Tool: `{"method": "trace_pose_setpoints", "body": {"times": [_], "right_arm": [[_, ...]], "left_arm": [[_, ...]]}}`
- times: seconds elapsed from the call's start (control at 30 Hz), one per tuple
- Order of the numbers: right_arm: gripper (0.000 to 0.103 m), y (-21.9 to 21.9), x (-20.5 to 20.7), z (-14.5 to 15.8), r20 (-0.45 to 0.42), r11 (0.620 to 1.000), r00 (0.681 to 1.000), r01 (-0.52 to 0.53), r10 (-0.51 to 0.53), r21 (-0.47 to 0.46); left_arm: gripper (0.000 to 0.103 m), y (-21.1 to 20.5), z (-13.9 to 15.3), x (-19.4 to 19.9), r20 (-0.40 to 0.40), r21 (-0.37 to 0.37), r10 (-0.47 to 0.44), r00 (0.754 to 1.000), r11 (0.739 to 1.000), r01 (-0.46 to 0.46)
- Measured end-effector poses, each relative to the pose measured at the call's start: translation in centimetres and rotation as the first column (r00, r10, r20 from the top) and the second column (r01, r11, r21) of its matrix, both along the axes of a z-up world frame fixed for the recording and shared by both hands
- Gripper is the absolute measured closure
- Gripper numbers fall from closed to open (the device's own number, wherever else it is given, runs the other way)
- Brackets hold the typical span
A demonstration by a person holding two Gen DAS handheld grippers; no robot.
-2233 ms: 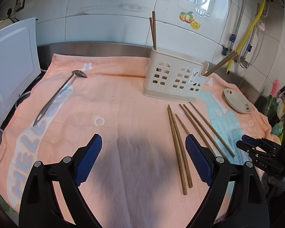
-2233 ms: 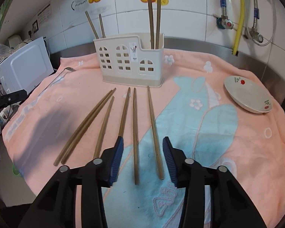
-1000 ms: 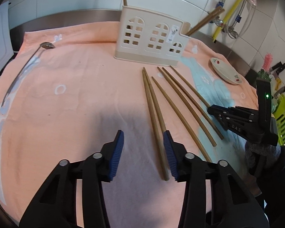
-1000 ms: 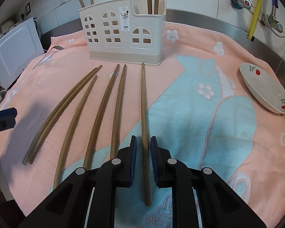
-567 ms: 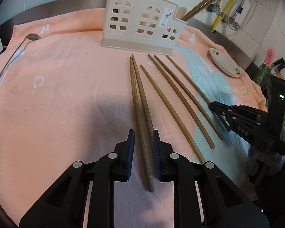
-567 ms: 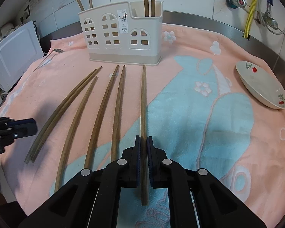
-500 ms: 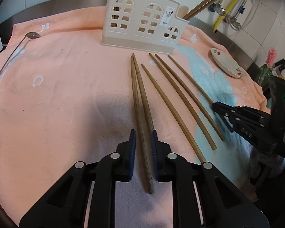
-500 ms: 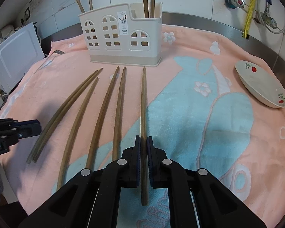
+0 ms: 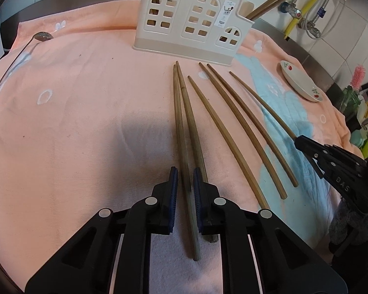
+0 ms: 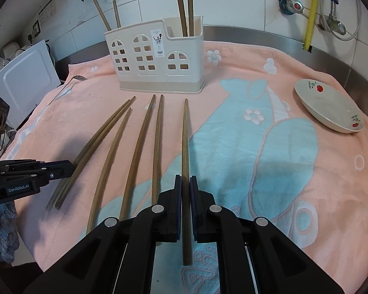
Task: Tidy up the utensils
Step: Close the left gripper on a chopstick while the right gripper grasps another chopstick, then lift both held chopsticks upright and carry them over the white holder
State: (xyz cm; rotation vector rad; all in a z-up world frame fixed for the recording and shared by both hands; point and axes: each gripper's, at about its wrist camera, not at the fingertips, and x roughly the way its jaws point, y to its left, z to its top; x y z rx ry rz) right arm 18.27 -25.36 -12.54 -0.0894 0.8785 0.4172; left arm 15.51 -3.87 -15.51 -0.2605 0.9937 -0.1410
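Several wooden chopsticks lie fanned on a pink towel [image 9: 73, 127] in front of a cream utensil holder [image 9: 191, 24] that holds more chopsticks; the holder also shows in the right wrist view [image 10: 157, 58]. My left gripper [image 9: 185, 183] is shut on the leftmost chopstick [image 9: 181, 127], with its neighbour [image 9: 191, 115] lying just outside the right finger. My right gripper [image 10: 185, 191] is shut on the rightmost chopstick [image 10: 185, 142], lifted slightly off the towel. Three more chopsticks [image 10: 137, 147] lie between the two grippers.
A metal ladle [image 9: 40, 36] lies at the towel's far left. A small flowered dish [image 10: 328, 105] sits at the right. A white appliance [image 10: 24, 83] stands left of the towel. Pipes and a yellow hose [image 10: 311, 7] run along the tiled wall.
Both grippers came down over the chopsticks and closed: the left on the leftmost chopstick, the right on the rightmost one. In the last half second the right one rose a little.
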Motion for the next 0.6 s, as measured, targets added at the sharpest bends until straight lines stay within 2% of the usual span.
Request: {"method": "trace_pose_setpoints", "body": {"times": [0.33, 0.43, 0.6], "right_arm": [[0.097, -0.1, -1.4, 2.1, 0.054, 1.000, 0.999, 0.006, -0.008, 0.022], [0.097, 0.1, -1.9, 3.0, 0.074, 1.000, 0.997, 0.007, -0.009, 0.024], [0.097, 0.2, -2.5, 4.4, 0.104, 0.999, 0.995, 0.008, -0.011, 0.033]], "left_arm": [[0.091, -0.5, 0.0, 0.2, -0.015, 0.033, 0.019, 1.000, 0.999, -0.019], [0.096, -0.7, 0.1, 0.2, -0.014, 0.059, 0.012, 1.000, 0.998, -0.011], [0.096, 0.0, 1.2, -0.3, 0.017, 0.034, -0.009, 1.000, 0.999, 0.008]]}}
